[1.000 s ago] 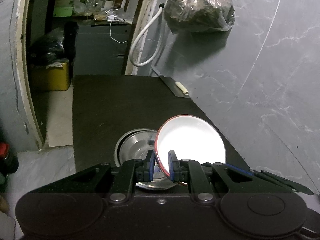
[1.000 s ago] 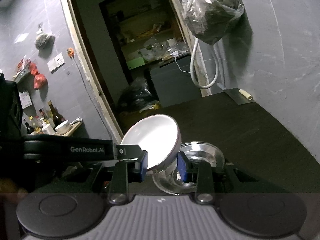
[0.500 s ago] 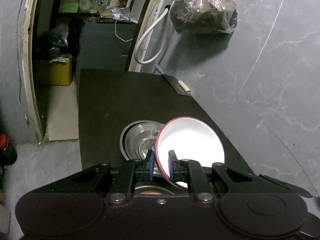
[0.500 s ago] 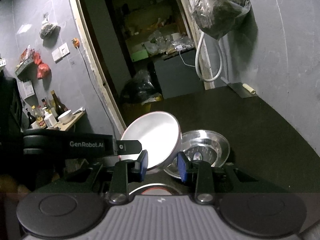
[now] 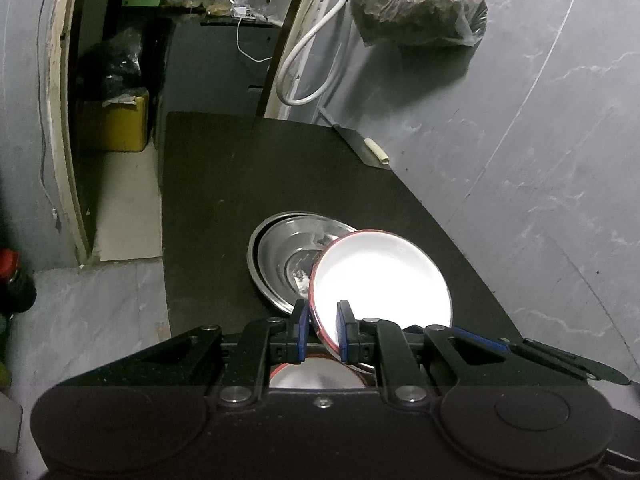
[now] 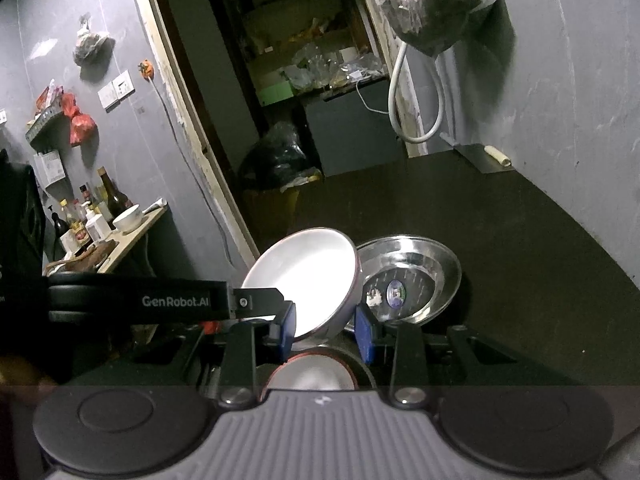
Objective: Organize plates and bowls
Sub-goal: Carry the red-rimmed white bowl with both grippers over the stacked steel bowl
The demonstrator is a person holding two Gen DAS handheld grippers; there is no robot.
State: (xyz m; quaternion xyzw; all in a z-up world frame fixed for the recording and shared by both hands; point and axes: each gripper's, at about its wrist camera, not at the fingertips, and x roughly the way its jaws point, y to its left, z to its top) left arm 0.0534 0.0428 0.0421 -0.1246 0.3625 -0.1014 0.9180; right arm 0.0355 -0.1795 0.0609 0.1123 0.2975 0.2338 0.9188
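The left claw (image 5: 322, 330) pinches the rim of a tilted white, red-rimmed bowl (image 5: 380, 276) above the dark desk (image 5: 280, 176); the right claw (image 6: 326, 338) stands parted around that bowl's base, gripping nothing, with stacked shiny steel bowls (image 6: 412, 280) just beyond.

The only wording that reads clearly is "GenRobot.AI", in pale letters on the black body of the left claw (image 6: 176, 302), seen from the right wrist view. The steel bowl (image 6: 408, 280) carries a small round sticker (image 6: 396, 291) on its bottom, and its print is too small to read.
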